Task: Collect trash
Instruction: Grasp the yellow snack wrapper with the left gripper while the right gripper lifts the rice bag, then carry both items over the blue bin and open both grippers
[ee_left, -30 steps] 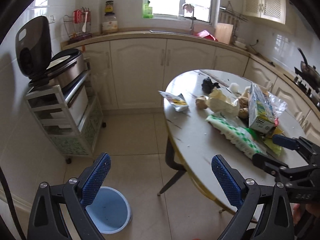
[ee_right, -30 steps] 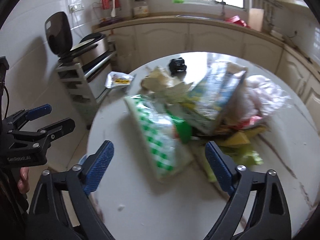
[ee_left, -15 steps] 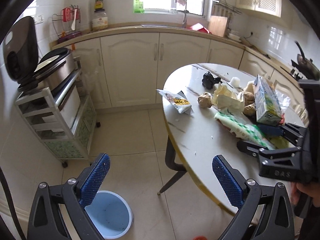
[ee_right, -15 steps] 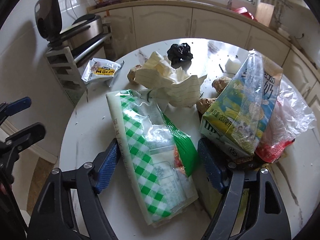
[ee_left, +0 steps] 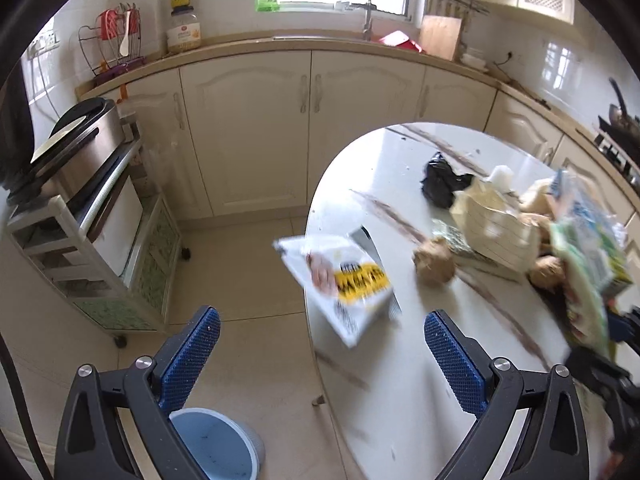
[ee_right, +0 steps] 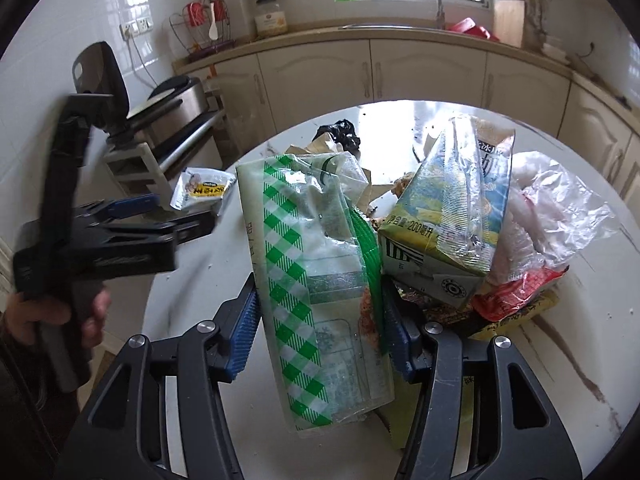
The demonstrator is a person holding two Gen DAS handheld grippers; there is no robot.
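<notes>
Looking along the left tongs (ee_left: 320,364), their jaws stand wide with nothing between them, aimed at a white and yellow packet (ee_left: 340,284) that lies at the near edge of the round worktop (ee_left: 400,420) and partly overhangs it. Below on the floor sits a blue bin (ee_left: 216,448); what shows of its inside looks nearly bare, so I judge the collecting has hardly begun. Farther along the worktop lie a black crumpled bag (ee_left: 440,184), lined paper (ee_left: 492,220) and brownish lumps (ee_left: 434,264), all untouched. From the right wrist, the right tongs (ee_right: 316,336) are closing on a green-checked plastic bag (ee_right: 308,280), which lies between the pads; both pads seem to meet its sides, though how firm the hold is I cannot tell. Beside it stand a drink carton (ee_right: 448,216) and clear crumpled wrap (ee_right: 560,220) over red and yellow wrappers (ee_right: 516,304). Nearly everything is left to gather.
</notes>
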